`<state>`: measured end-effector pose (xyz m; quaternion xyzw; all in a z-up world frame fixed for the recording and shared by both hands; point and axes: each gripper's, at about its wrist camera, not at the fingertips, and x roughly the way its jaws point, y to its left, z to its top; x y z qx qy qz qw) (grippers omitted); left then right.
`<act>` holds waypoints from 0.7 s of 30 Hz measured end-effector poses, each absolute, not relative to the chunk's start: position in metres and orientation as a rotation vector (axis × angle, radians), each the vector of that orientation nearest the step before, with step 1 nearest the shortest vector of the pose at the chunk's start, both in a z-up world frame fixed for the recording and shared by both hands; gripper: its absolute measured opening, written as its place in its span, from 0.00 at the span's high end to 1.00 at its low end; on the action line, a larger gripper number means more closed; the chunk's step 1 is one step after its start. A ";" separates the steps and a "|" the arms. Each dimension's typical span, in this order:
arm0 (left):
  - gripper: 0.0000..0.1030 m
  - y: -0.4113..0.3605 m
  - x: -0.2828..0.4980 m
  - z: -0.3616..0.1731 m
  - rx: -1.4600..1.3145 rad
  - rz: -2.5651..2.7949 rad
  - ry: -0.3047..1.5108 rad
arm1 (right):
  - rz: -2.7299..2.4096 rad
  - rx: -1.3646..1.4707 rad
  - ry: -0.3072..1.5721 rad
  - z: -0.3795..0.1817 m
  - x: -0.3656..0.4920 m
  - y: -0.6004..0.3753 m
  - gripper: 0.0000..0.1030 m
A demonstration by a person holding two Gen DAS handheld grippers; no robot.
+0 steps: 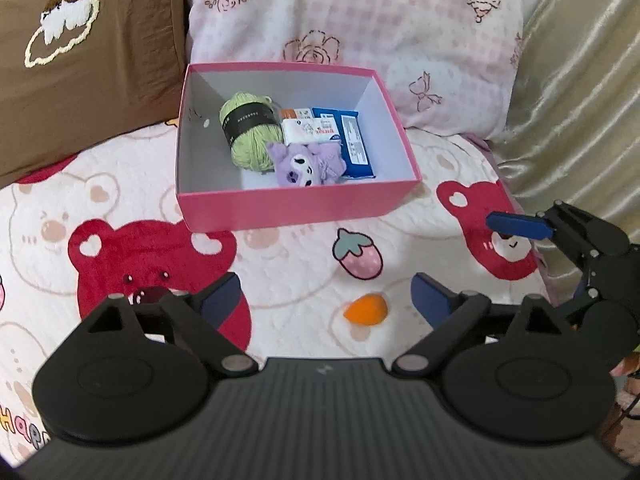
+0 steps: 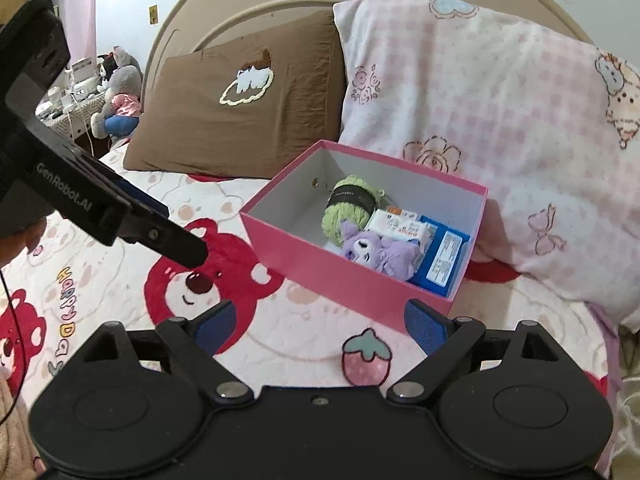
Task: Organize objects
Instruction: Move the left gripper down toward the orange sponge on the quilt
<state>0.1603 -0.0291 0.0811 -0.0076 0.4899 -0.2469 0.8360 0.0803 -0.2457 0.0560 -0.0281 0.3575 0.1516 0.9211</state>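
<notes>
White lettering reading "GenRobot.AI" ran along the black body of the left gripper (image 2: 182, 250), and colourful letters spelling "HAPPY DAY" stood on the bedspread (image 2: 68, 308) near its left edge. Print on the boxed packets stayed illegible.

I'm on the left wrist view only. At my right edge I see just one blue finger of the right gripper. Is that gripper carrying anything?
Observer: No. The right wrist view shows the right gripper open, with only the bear-print blanket between its fingers.
Operator: Good. What is behind the pillows? My view cuts off there.
Observer: A beige curved headboard stands behind them.
Operator: Is there anything past the brown pillow, off the bed?
Observer: Yes. Beyond the brown pillow a grey plush toy sits by a cluttered side table.
</notes>
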 end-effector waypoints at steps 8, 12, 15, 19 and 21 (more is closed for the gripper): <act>0.07 -0.031 0.142 0.059 0.003 -0.565 1.066 | 0.303 -0.097 0.736 0.029 0.056 -0.236 0.10; 0.07 -0.031 0.131 0.045 -0.008 -0.577 1.066 | 0.315 -0.108 0.729 0.020 0.044 -0.231 0.10; 0.07 -0.030 0.124 0.033 -0.035 -0.591 1.046 | 0.346 -0.085 0.700 0.006 0.036 -0.230 0.10; 0.07 -0.034 0.115 0.013 -0.045 -0.602 1.029 | 0.316 -0.095 0.692 -0.025 0.031 -0.223 0.12; 0.07 -0.036 0.113 0.002 -0.053 -0.601 1.043 | 0.304 -0.115 0.692 -0.037 0.029 -0.219 0.12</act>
